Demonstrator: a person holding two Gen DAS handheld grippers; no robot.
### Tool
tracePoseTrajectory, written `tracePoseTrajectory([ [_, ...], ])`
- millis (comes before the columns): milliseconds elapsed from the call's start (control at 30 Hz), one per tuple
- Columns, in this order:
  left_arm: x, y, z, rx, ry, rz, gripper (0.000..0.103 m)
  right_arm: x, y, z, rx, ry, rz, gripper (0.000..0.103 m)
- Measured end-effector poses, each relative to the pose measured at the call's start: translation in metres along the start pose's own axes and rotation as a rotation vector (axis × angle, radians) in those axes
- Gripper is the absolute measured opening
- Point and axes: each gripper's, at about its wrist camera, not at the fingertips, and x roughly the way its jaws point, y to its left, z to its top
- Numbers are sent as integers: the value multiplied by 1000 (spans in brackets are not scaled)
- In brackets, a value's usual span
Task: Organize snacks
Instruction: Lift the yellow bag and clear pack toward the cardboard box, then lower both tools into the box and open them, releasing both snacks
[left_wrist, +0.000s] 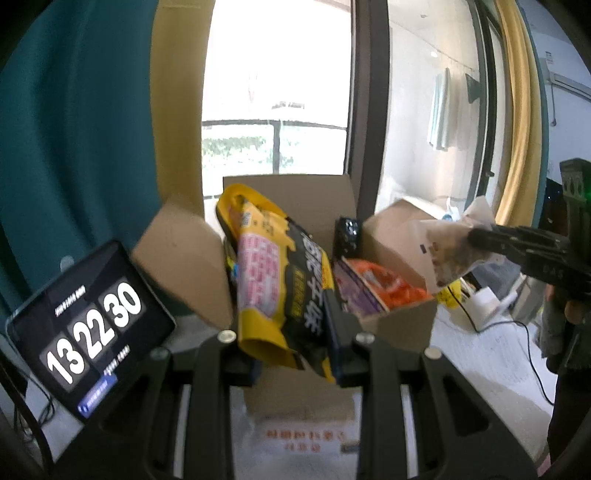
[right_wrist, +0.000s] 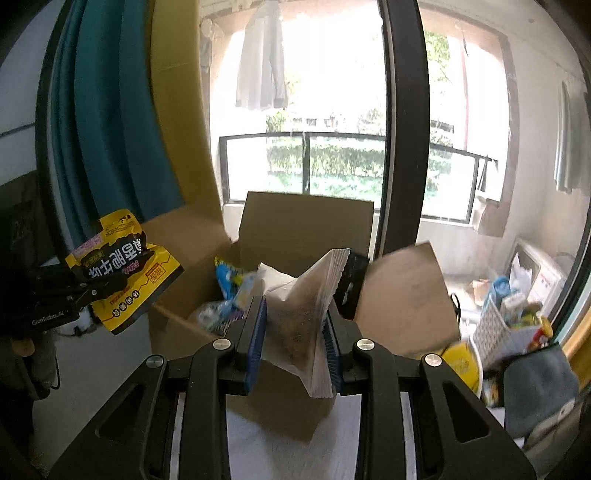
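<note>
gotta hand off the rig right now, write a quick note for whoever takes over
Left gripper: shut on the yellow bag, held above the box.
Right gripper: shut on the clear pouch, also held over the box.
Box: open, flaps up, on the white table. Already inside: an orange pack, a blue pack and a black item.
Done: several snacks in the box.
Left: both held bags are not yet in. A basket on the right holds more items; whether they go in too is unclear.
</note>
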Motion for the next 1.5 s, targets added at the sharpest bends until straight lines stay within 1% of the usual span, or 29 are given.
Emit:
tracePoseTrajectory([
  [100, 9, 4, 10, 3, -19, 10, 28, 14, -7, 12, 2, -16, -1, 31],
  [233, 24, 12, 19, -34, -36, 5, 28, 33, -19, 23, 9, -20, -10, 31],
  [367, 41, 14, 30, -37, -54, 5, 28, 53, -28, 32, 21, -28, -16, 31],
  [533, 73, 19, 43, -35, -35, 1, 29, 81, -36, 47, 35, -36, -20, 31],
  [733, 109, 20, 50, -34, -8, 12, 30, 117, -41, 65, 39, -44, -36, 32],
  [767, 112, 20, 50, -34, -6, 17, 32, 122, -42, 67, 41, -43, -43, 32],
  [800, 114, 19, 49, -34, -3, 20, 38, 128, -43, 69, 43, -40, -52, 33],
  [833, 116, 18, 48, -35, 3, 24, 46, 136, -45, 70, 44, -29, -59, 34],
  [867, 117, 18, 47, -38, 6, 25, 60, 141, -45, 71, 40, -13, -69, 40],
  [900, 117, 19, 47, -47, 5, 25, 73, 145, -45, 71, 37, -6, -86, 45],
  [933, 115, 22, 48, -56, -1, 24, 76, 148, -46, 71, 39, -8, -97, 57],
  [967, 113, 23, 48, -60, -7, 24, 77, 146, -47, 69, 39, -9, -96, 63],
  [1233, 83, 28, 48, -92, -41, 37, 77, 131, -36, 65, 23, 6, -78, 63],
  [1500, 43, 30, 46, -110, -77, 36, 78, 105, -7, 60, 11, 10, -45, 63],
])
